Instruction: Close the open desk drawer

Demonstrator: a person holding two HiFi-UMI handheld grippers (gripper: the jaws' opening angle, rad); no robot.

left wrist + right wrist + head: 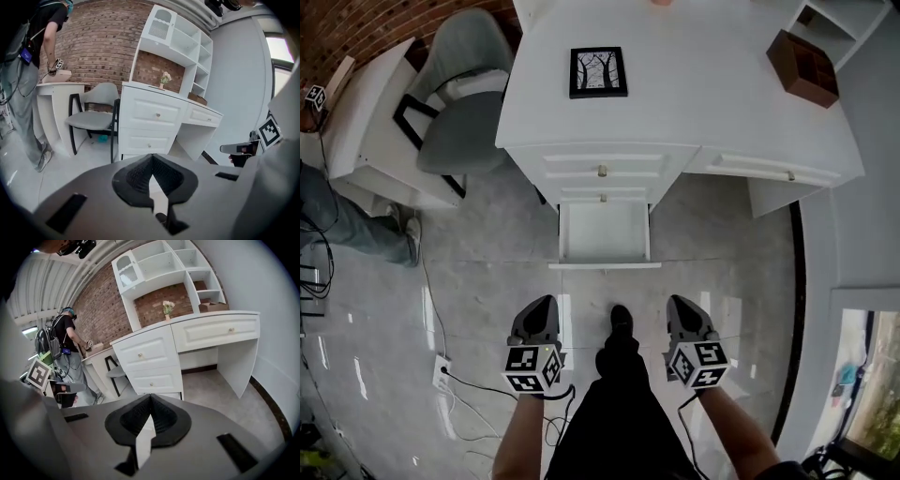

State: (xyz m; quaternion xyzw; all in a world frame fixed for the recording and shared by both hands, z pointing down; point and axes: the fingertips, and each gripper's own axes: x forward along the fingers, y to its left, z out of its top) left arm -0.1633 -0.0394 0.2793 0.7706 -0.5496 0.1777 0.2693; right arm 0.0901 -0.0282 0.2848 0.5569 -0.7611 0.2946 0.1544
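The white desk (694, 94) stands ahead of me, and the lowest drawer (605, 232) of its left stack is pulled out over the floor with nothing inside. Both grippers hang in the air well short of it, apart from the drawer front. My left gripper (546, 302) is shut and holds nothing, and so is my right gripper (677, 302). In the left gripper view the gripper (152, 157) points at the desk (154, 115) and hides the open drawer. In the right gripper view the gripper (150, 397) lets only a strip of the drawer (164, 394) show.
A grey chair (464, 94) stands left of the desk beside a white side table (366, 122). A person (347, 220) stands at the far left. Cables and a power strip (442, 370) lie on the floor at my left. On the desk are a framed picture (598, 72) and a brown box (806, 67).
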